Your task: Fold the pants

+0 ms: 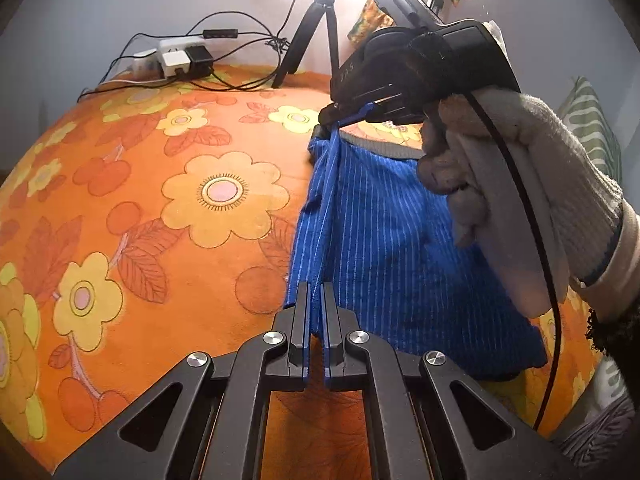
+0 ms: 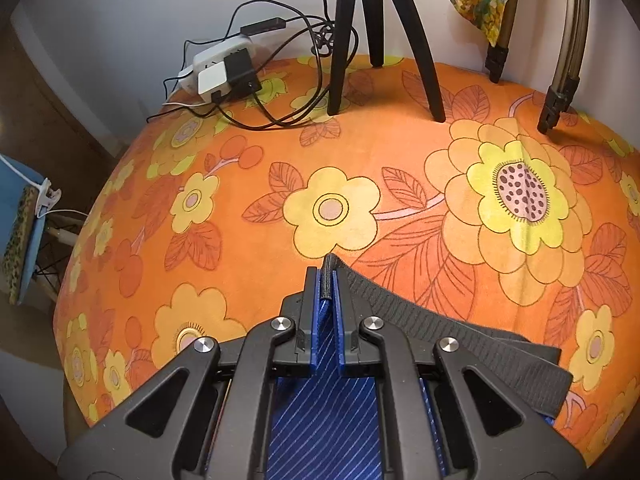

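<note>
The blue pinstriped pants (image 1: 384,232) hang above the orange flowered cloth (image 1: 168,208). My left gripper (image 1: 317,292) is shut on a lower edge of the pants. My right gripper (image 1: 334,114), held by a gloved hand, is shut on the grey waistband corner and holds it up. In the right wrist view the right gripper (image 2: 327,280) pinches the dark waistband (image 2: 460,344), and blue striped fabric (image 2: 324,420) hangs below the jaws. The fabric is stretched taut between the two grippers.
A power strip with plugs and cables (image 1: 178,58) lies at the far edge by the wall. A black tripod (image 1: 316,32) stands behind it, with more stand legs (image 2: 560,80) at the right. A blue chair (image 2: 20,220) stands off the left edge.
</note>
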Tool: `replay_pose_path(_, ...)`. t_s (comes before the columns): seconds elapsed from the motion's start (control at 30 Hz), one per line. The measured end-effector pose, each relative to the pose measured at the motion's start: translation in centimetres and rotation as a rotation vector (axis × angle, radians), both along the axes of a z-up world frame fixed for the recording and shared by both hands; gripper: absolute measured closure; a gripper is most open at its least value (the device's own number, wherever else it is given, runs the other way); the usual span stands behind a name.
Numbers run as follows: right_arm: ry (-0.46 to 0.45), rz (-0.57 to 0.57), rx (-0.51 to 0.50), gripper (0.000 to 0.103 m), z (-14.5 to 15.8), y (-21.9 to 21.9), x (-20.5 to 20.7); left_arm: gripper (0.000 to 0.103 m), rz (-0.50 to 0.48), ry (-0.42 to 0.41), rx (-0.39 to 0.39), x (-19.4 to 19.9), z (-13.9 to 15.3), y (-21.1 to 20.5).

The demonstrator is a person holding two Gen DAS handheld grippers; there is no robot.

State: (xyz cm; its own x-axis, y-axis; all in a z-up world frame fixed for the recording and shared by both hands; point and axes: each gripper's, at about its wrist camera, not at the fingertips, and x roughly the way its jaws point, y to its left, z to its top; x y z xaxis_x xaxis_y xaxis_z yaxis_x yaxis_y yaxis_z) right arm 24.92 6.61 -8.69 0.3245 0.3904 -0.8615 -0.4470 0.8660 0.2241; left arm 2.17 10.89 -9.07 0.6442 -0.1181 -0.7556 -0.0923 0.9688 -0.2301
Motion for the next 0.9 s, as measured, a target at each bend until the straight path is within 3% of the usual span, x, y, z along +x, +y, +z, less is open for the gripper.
replay_pose_path(0.13,0.030,0.034,0.059,0.092,-0.3,-0.3,0.4,0.100,0.019,0.014,0.009,-0.1,-0.1,0.3)
replay_pose_path(0.2,0.025,0.040,0.126,0.080,0.7,-1.3,0.4,0.098,0.028,0.026,0.010,-0.2,0.0,0.6)
replay_pose_path(0.27,-0.005,0.030,0.168,0.058,2.0,-2.7,0.4,0.096,0.039,0.027,0.016,-0.4,0.3,0.8)
replay_pose_path(0.47,-0.043,-0.041,0.180,0.057,4.4,-10.4,-0.4,0.094,0.055,-0.035,0.036,-0.6,2.6,0.7)
replay_pose_path(0.57,-0.012,-0.106,0.160,0.057,3.3,-14.8,-0.8,0.094,0.025,-0.061,0.046,-0.1,3.2,-0.2)
replay_pose_path(0.7,0.045,-0.178,0.175,0.057,1.1,-19.4,-0.8,0.094,-0.017,-0.034,0.031,0.8,2.6,-1.7)
replay_pose_path(0.9,0.133,-0.193,0.236,0.057,-1.3,-21.0,-0.7,0.094,-0.057,0.018,0.034,1.8,1.3,-3.5)
